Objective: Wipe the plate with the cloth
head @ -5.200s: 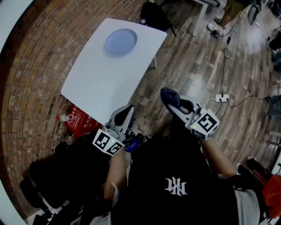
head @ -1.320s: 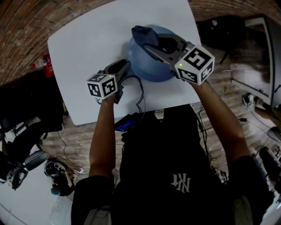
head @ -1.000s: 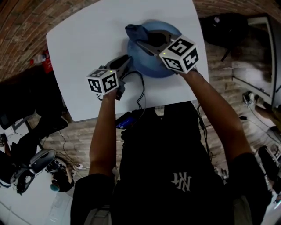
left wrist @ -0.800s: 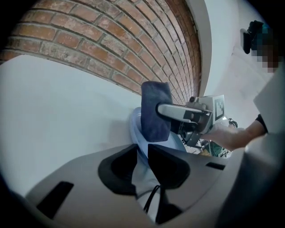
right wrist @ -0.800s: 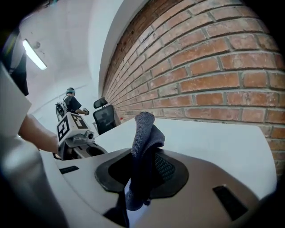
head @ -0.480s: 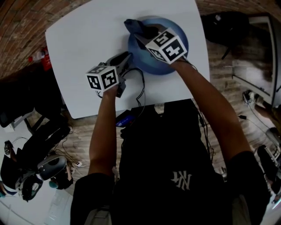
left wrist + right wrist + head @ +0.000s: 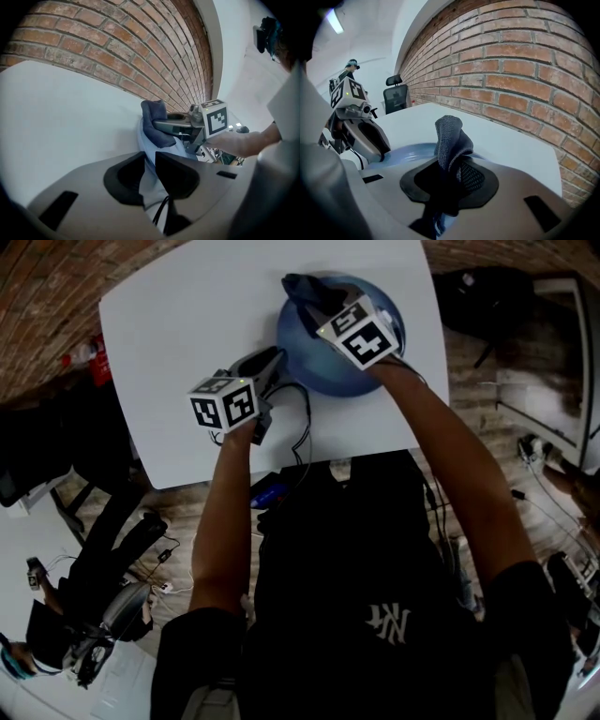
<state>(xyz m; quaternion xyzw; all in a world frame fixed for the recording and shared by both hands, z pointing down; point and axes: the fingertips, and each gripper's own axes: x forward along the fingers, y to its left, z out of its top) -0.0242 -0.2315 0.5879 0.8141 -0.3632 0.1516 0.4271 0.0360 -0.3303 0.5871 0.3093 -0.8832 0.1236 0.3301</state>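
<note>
A pale blue plate (image 7: 349,367) lies on the white table (image 7: 178,324), at its far right. My right gripper (image 7: 315,302) is over the plate, shut on a dark blue cloth (image 7: 304,286) that sticks out past the jaws near the far rim. In the right gripper view the cloth (image 7: 449,135) stands folded between the jaws, with the plate (image 7: 401,152) just below. My left gripper (image 7: 269,359) is at the plate's left rim. In the left gripper view its jaws stand close on the pale rim (image 7: 149,190), and the cloth (image 7: 154,121) shows beyond.
A black cable (image 7: 302,432) runs from the left gripper across the table's near edge. Dark bags (image 7: 56,456) and a red item (image 7: 98,371) lie on the brick floor at left. A black bag (image 7: 478,296) sits at right. An office chair (image 7: 396,98) stands behind.
The person has come up to the table from farther away. Over the last second the right gripper has pushed the cloth forward across the plate. The left gripper has stayed at the rim.
</note>
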